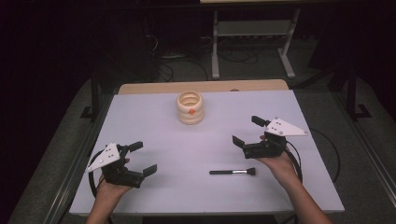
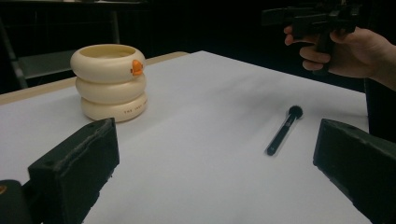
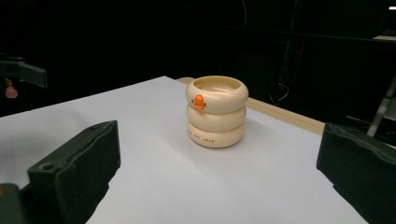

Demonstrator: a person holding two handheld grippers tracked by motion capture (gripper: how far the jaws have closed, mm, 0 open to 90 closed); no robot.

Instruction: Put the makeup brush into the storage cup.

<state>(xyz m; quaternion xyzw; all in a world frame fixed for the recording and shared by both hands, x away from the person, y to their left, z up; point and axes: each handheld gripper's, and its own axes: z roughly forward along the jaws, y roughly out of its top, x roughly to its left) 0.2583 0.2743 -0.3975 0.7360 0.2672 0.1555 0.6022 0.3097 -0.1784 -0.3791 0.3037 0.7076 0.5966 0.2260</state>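
Makeup brush [image 1: 232, 171] lying flat on the white table [image 1: 154, 130], bristles toward the right gripper [image 1: 248, 130], handle pointing away from it. The cream ring-shaped holder with an orange duck bill [image 1: 190, 108] stands upright well beyond the brush, toward the table's far edge, apparently empty. The right gripper hovers just beyond the brush's bristle end, jaws spread wide, holding nothing. The left gripper [image 1: 143, 158] waits well to the other side of the brush, jaws likewise wide apart and empty. Judged from this layout, nothing is done yet: grasping the brush and carrying it to the holder both remain.
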